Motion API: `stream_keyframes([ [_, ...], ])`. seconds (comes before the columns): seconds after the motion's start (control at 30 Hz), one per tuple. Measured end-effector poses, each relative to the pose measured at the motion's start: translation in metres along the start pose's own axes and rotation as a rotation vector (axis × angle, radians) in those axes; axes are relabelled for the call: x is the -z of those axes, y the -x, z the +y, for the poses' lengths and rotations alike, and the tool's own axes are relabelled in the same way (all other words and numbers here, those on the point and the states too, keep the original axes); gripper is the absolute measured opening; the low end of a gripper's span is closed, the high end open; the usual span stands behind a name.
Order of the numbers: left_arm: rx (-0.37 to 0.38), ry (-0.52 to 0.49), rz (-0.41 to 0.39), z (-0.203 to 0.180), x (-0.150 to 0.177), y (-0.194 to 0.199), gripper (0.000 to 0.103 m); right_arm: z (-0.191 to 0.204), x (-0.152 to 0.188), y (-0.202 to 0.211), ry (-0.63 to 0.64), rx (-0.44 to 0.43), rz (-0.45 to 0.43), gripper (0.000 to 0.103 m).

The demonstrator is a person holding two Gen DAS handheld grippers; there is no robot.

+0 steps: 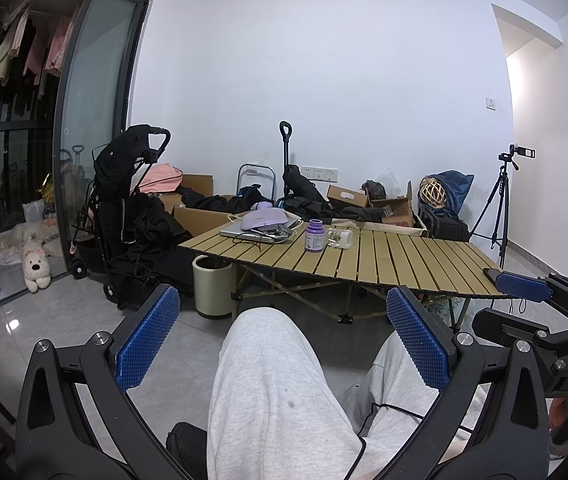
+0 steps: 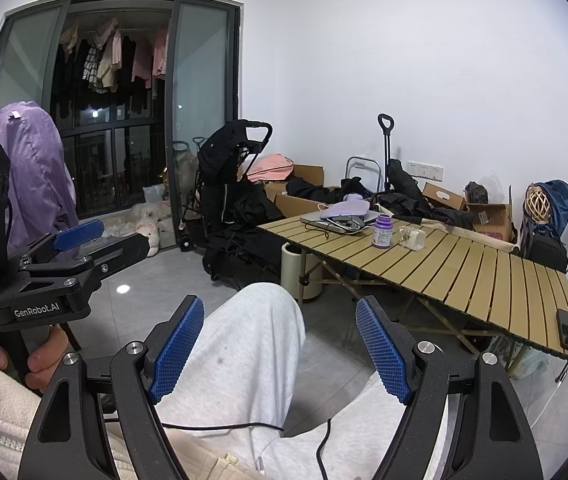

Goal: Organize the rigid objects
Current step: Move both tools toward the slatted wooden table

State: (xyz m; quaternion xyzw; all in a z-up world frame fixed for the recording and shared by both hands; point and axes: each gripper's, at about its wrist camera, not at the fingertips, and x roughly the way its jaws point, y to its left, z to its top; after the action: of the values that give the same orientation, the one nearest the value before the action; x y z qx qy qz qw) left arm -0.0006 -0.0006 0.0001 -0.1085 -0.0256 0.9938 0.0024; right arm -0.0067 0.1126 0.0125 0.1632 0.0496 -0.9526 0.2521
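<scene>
A slatted folding table stands ahead. On it are a purple bottle, a small clear box, a purple case on a laptop and a dark phone at the near corner. My left gripper is open and empty above the person's knee, well short of the table. My right gripper is also open and empty over the lap. The left gripper also shows in the right wrist view.
A white bin stands under the table's left end. A black stroller, cardboard boxes and bags line the far wall. A camera tripod stands at the right. A plush dog lies by the glass door.
</scene>
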Motion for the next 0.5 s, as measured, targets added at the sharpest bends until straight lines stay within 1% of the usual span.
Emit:
stream_keyframes([
  [0.43,-0.001,0.001,0.002,0.0001,0.0,0.0002,0.103,-0.0003,-0.0011,0.0,-0.003,-0.001,0.0,0.083],
  [0.5,-0.001,0.001,0.002,0.0001,0.0,0.0001,0.103,-0.001,0.0036,-0.0011,-0.01,-0.003,0.0,0.083],
])
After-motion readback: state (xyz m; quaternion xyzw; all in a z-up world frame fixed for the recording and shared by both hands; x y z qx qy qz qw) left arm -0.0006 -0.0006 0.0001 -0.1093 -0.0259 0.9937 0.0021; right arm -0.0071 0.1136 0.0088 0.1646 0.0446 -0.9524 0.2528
